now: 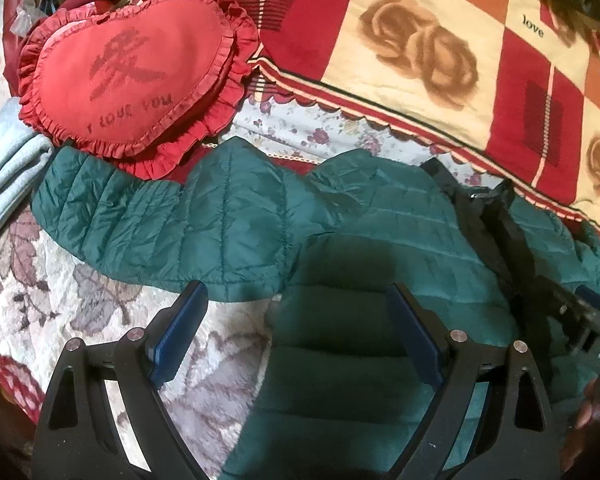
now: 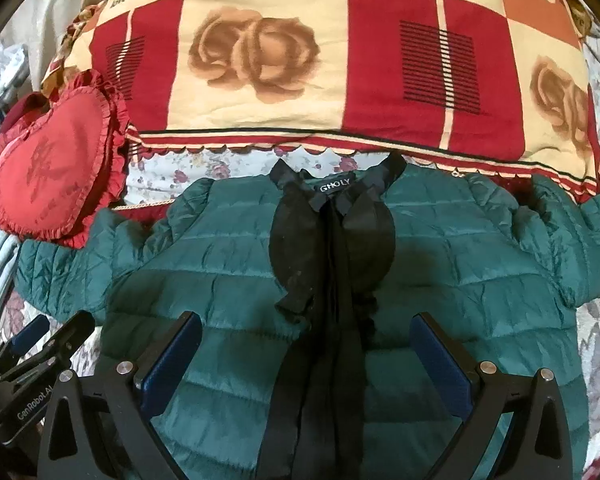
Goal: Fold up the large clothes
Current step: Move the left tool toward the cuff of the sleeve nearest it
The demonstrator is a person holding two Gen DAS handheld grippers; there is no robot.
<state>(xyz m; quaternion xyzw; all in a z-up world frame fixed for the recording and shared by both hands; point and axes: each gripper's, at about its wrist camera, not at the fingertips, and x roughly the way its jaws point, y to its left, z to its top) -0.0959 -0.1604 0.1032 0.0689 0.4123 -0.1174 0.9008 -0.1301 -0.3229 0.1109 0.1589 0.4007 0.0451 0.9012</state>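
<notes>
Here the green quilted jacket lies spread flat on the floral bedspread, its black collar toward the red-and-cream rose quilt. The left gripper hovers over the jacket's sleeve-side edge, jaws wide apart and gripping nothing. The right gripper hangs over the jacket's front, jaws likewise spread and empty. A red heart-shaped cushion overlaps the jacket's sleeve.
</notes>
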